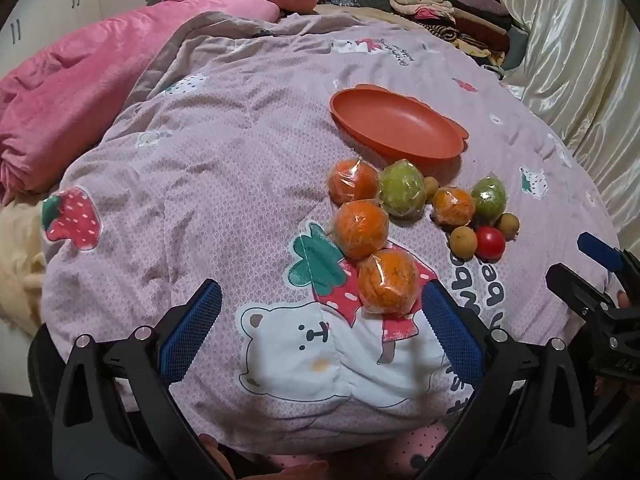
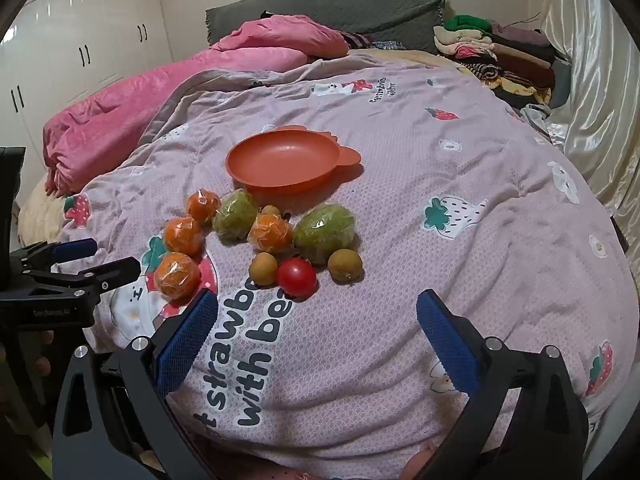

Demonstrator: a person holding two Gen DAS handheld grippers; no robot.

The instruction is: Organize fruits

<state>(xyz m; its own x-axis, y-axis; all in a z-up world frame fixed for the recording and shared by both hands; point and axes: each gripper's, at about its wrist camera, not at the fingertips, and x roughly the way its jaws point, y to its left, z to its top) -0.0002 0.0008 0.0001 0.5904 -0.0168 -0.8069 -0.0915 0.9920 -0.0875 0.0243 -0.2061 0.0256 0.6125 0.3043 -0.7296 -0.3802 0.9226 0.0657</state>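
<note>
I hold both tongs wide and empty over the near edge of a bed spread with a lilac strawberry-and-bear quilt (image 2: 440, 208): left gripper (image 1: 320, 320), right gripper (image 2: 318, 328). The wrapped fruits (image 2: 256, 240) cluster mid-quilt, just before the empty orange dish (image 2: 280, 160). A pink duvet (image 2: 160, 92) lies along the left edge, folded clothes (image 2: 500, 52) at the far right corner, white wardrobes (image 2: 80, 40) beyond.
</note>
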